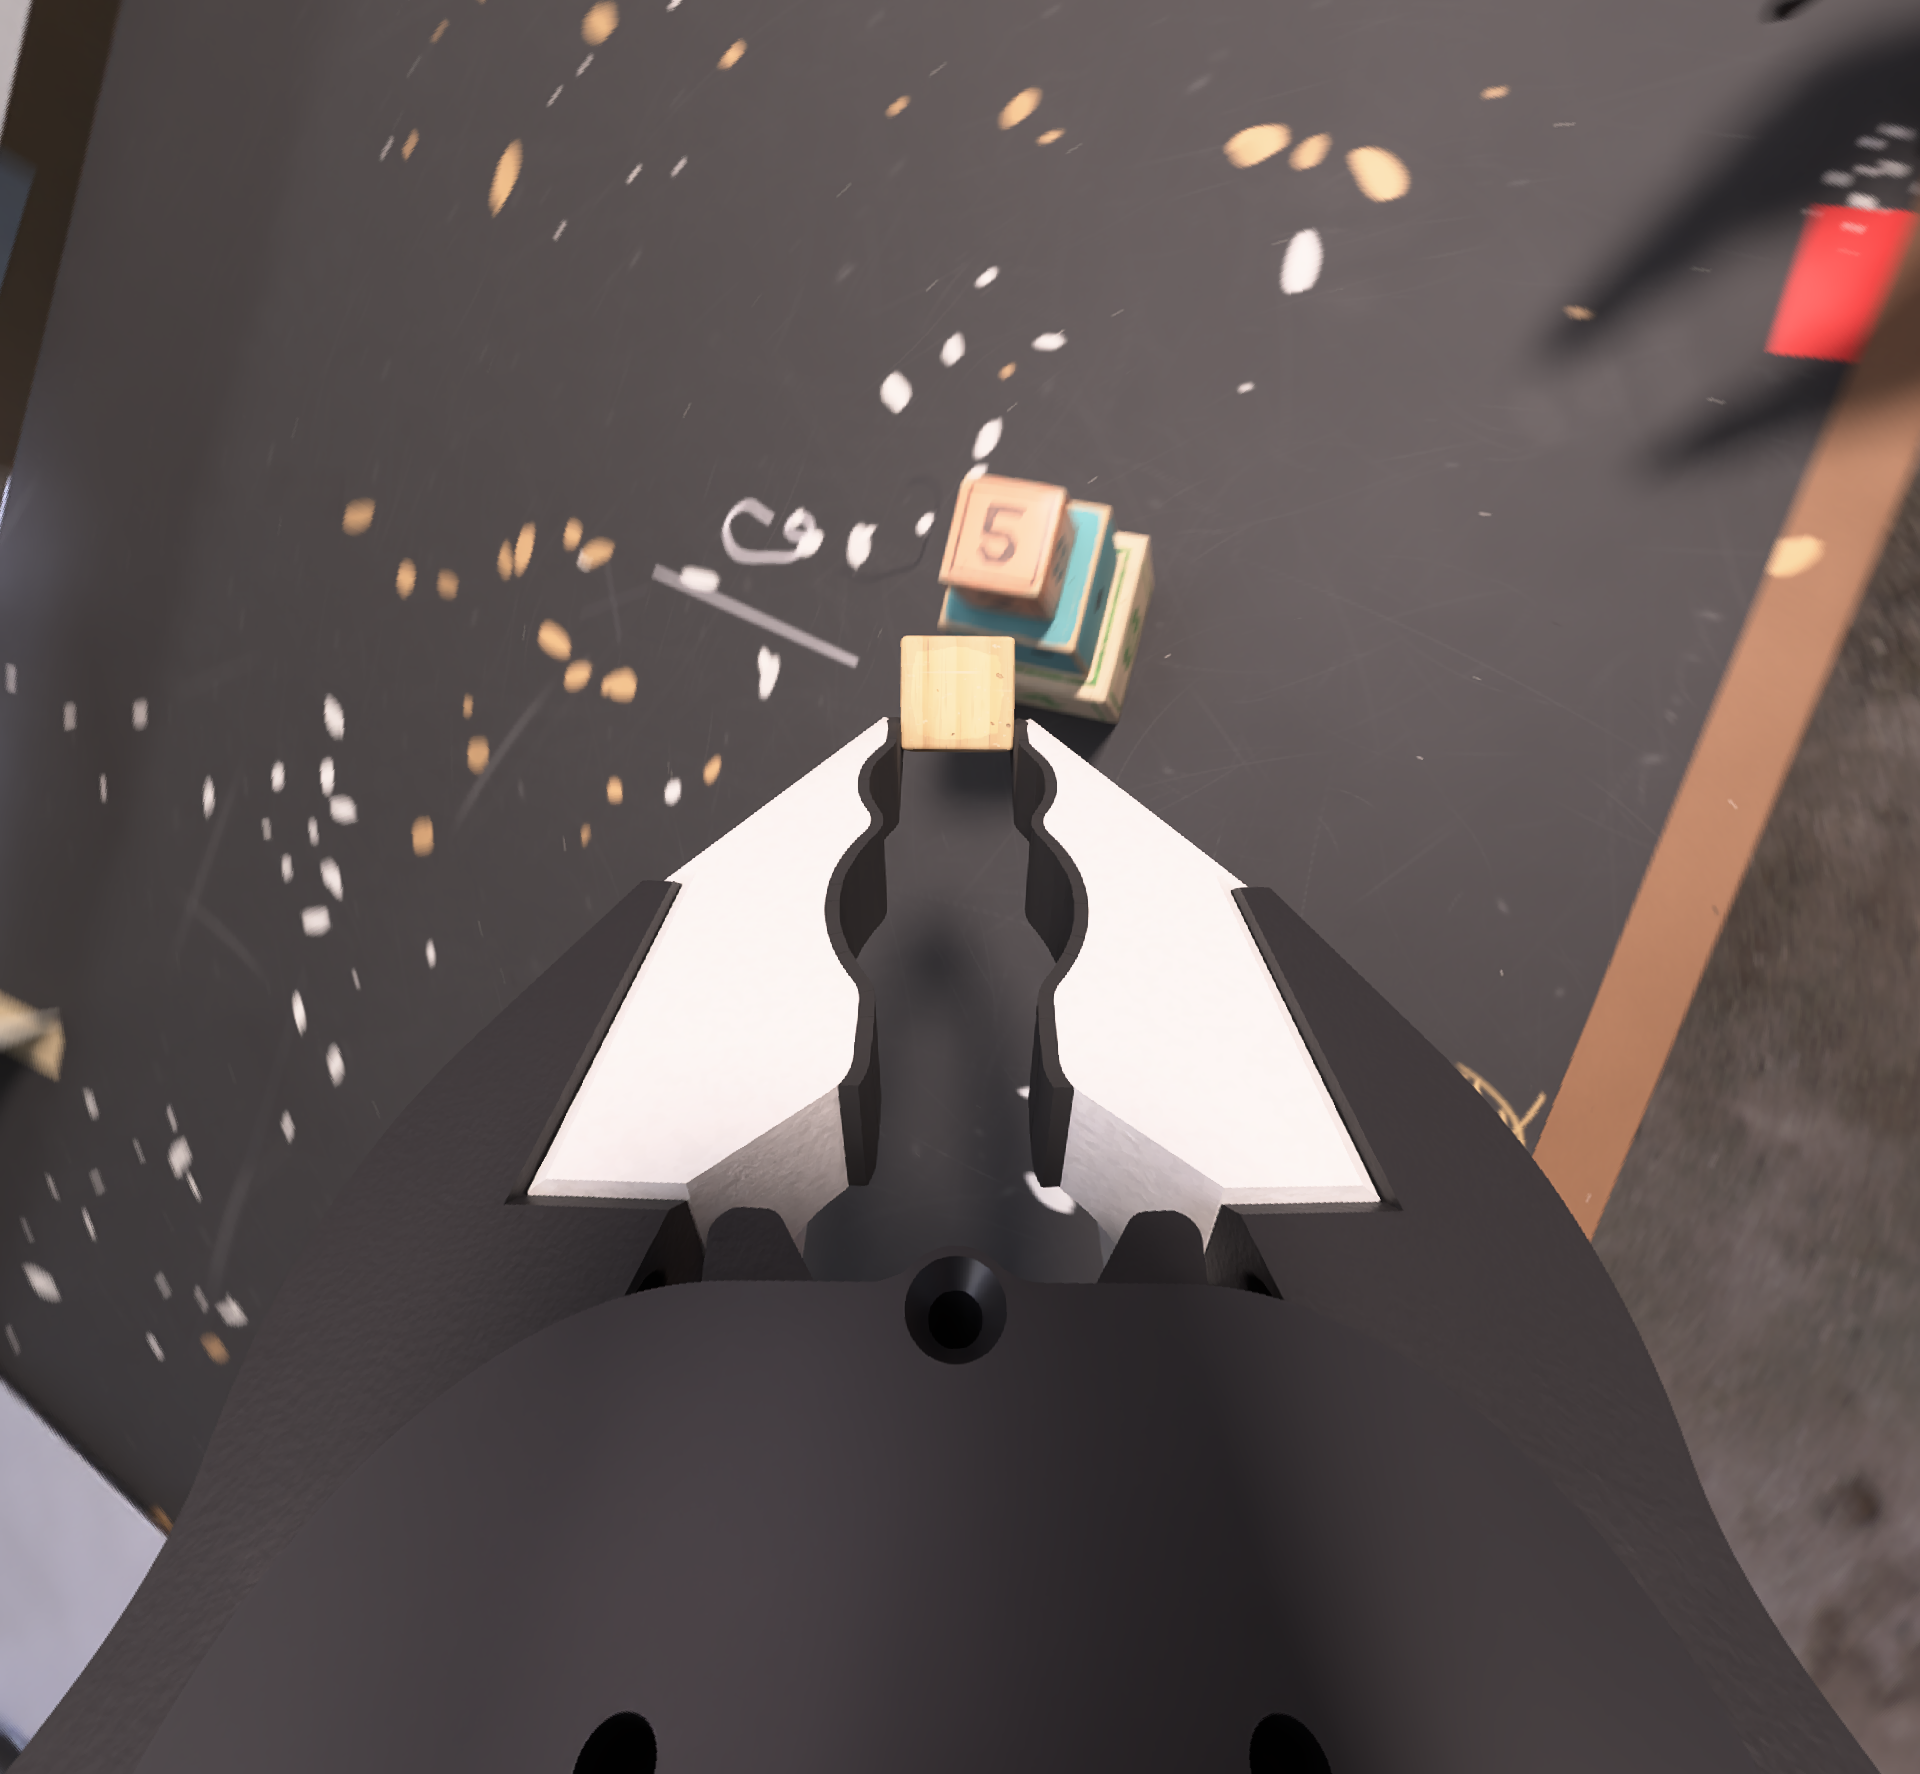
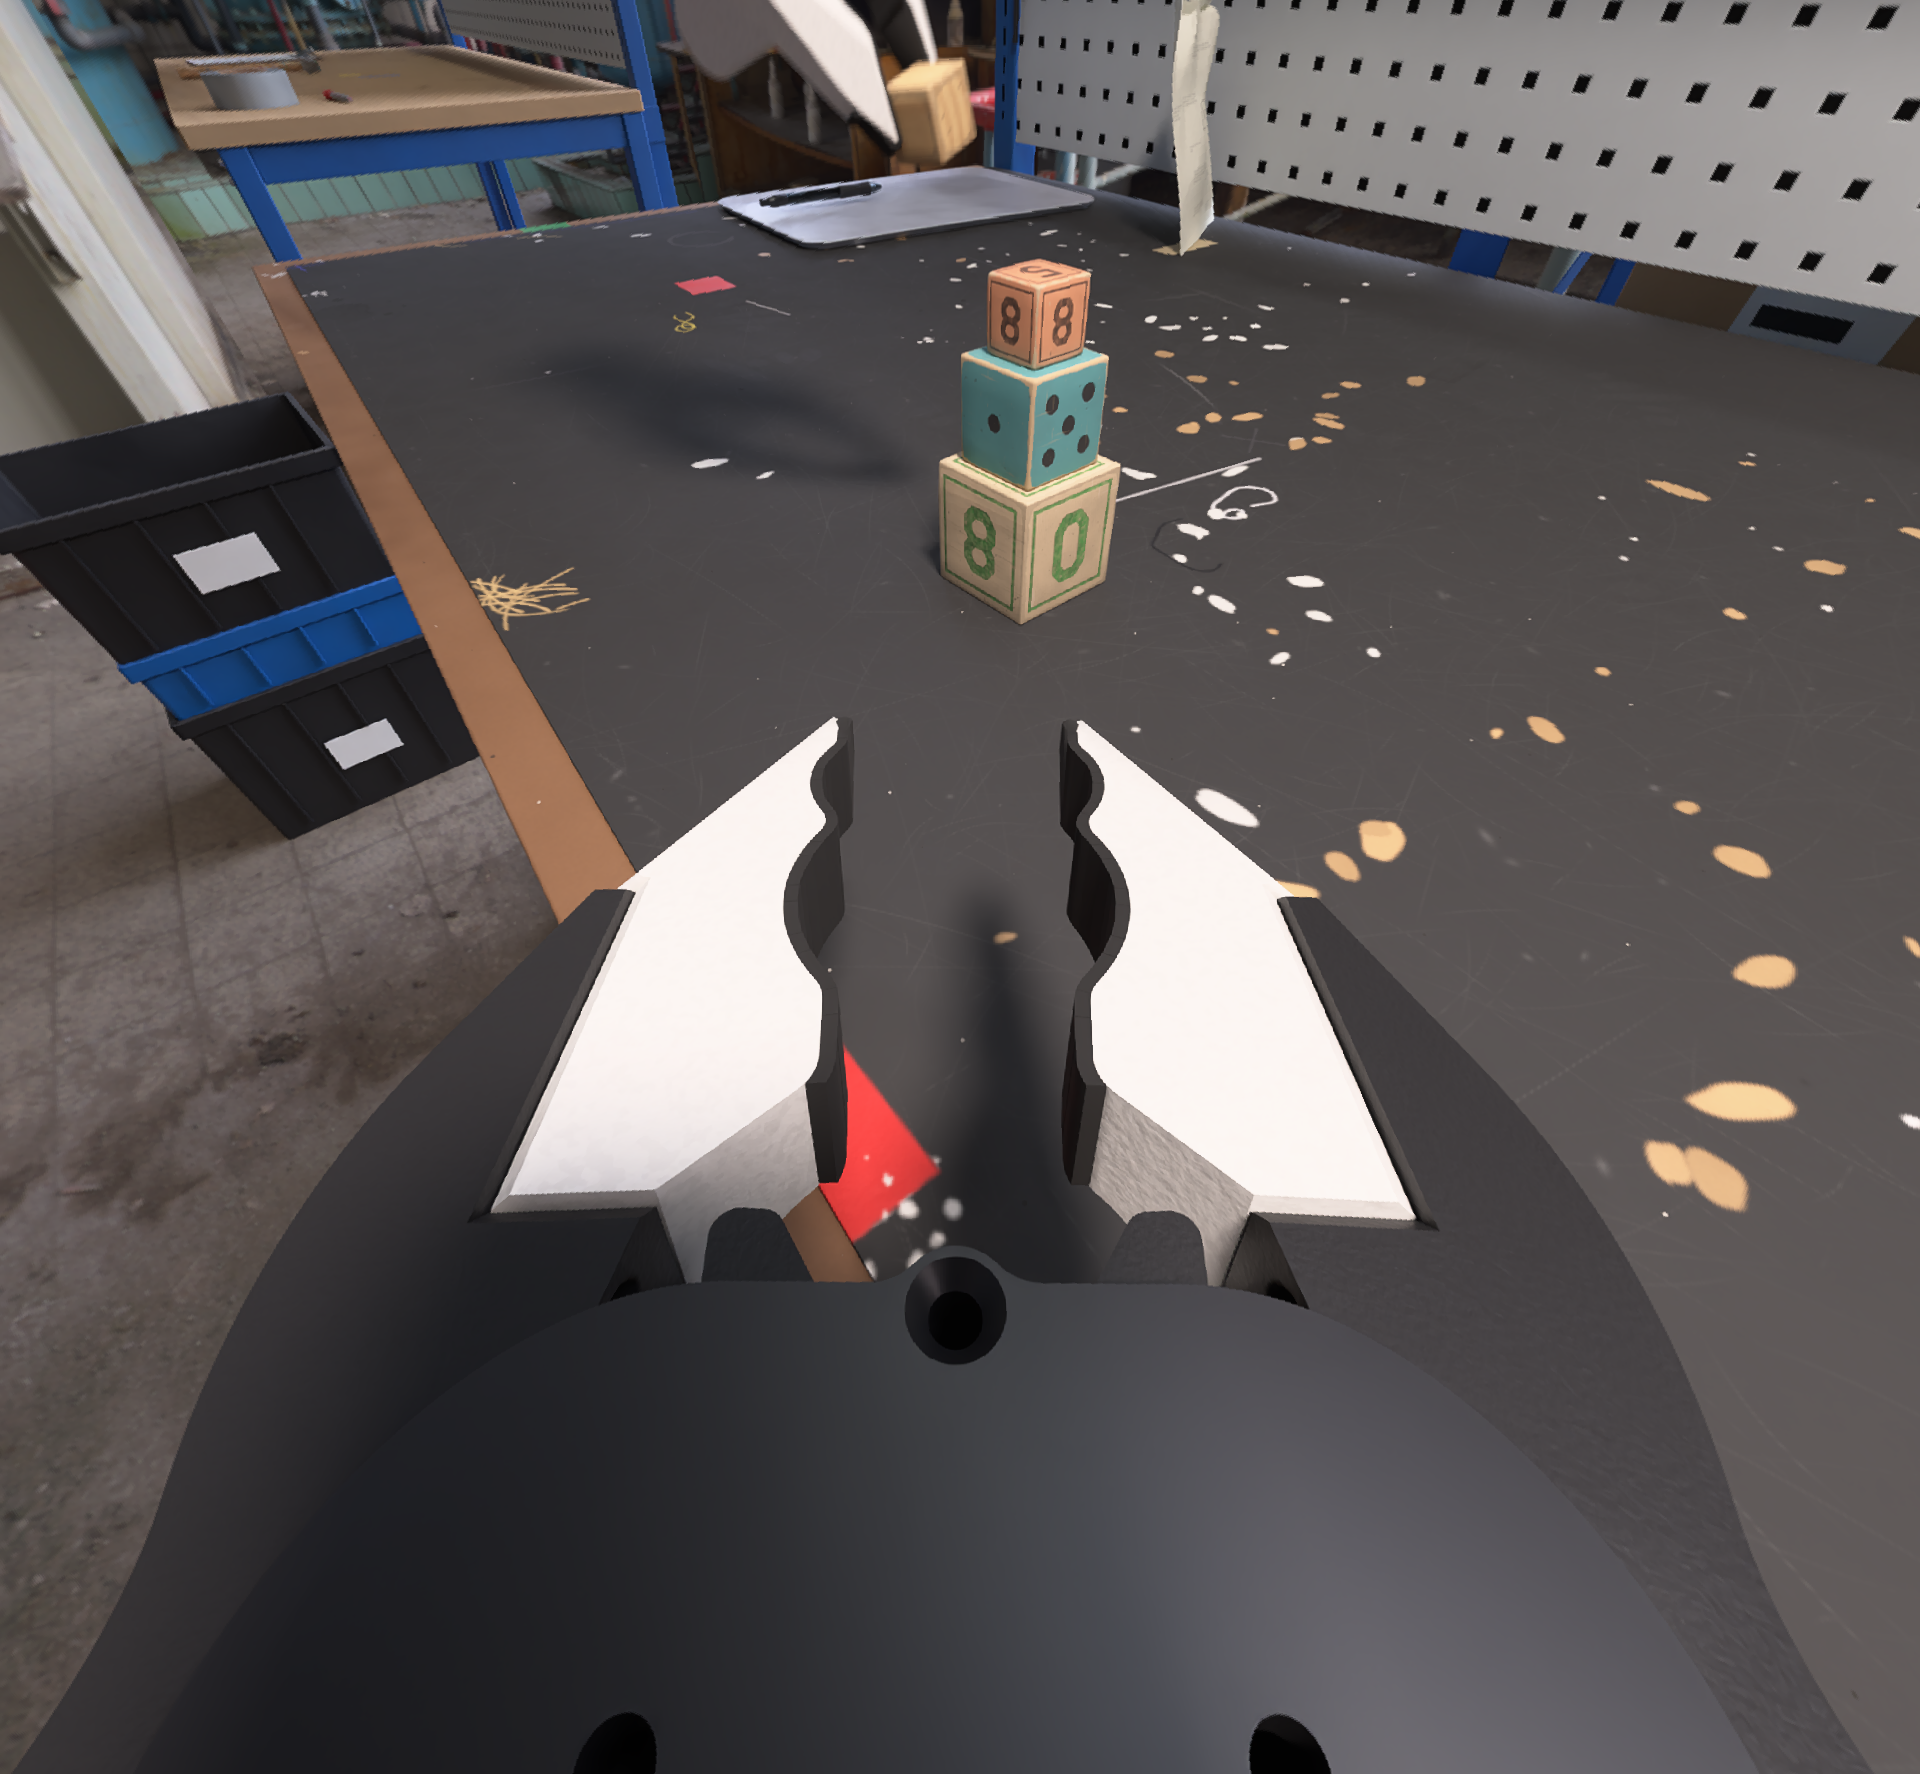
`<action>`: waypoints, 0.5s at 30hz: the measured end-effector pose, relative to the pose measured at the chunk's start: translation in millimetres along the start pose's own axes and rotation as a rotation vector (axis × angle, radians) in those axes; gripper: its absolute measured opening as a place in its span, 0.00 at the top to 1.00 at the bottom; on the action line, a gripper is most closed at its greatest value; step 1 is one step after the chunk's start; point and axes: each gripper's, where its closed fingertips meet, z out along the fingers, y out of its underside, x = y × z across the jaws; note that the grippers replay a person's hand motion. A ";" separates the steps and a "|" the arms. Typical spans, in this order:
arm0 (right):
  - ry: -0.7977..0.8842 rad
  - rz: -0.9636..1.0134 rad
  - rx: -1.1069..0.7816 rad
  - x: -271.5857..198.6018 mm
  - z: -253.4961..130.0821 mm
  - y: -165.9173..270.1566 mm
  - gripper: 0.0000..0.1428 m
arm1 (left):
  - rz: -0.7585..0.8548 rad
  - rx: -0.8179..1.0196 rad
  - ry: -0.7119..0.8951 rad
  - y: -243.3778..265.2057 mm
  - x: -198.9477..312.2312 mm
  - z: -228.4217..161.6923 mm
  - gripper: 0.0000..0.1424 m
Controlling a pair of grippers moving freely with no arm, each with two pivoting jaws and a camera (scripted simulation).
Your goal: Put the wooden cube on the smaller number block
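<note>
While the left gripper (image 1: 957, 737) hangs high above the dark, paint-flecked workbench (image 1: 416, 322), its two white fingers are pinched on the small pale wooden cube (image 1: 957, 694) right at the tips — a firm-looking hold, cube well clear of the surface. Below and just ahead of it stands a three-tier stack: a big cream block with green numerals (image 2: 1027, 542) at the bottom, a teal dice-spotted block (image 2: 1034, 415) in the middle, and the little orange number block (image 1: 1003, 540) on top. That orange one reads as the smaller number block, so that is the target!

Over on the other side, the right gripper (image 2: 956, 758) sits low near the table's edge, jaws spread and holding nothing, well back from the stack. From its view the carried cube shows up high, beyond the tower.

This looks like the carry phase, with placement not yet begun. The next move calls for bringing the cube squarely over the orange top face, then coming down gently — a small landing area on a tall, narrow stack, so any sideways nudge could topple it.
</note>
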 end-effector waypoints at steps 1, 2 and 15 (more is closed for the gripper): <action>-0.001 0.000 -0.003 -0.3 0.5 0.8 0.72 | 0.056 0.007 0.040 -8.9 1.8 -1.0 0.86; -0.002 -0.001 -0.008 -0.9 1.0 1.9 0.72 | 0.094 0.003 0.071 -15.8 3.0 -0.4 0.86; -0.017 -0.016 -0.041 -7.1 0.2 12.4 0.72 | 0.180 -0.161 0.167 -26.4 3.6 47.5 0.86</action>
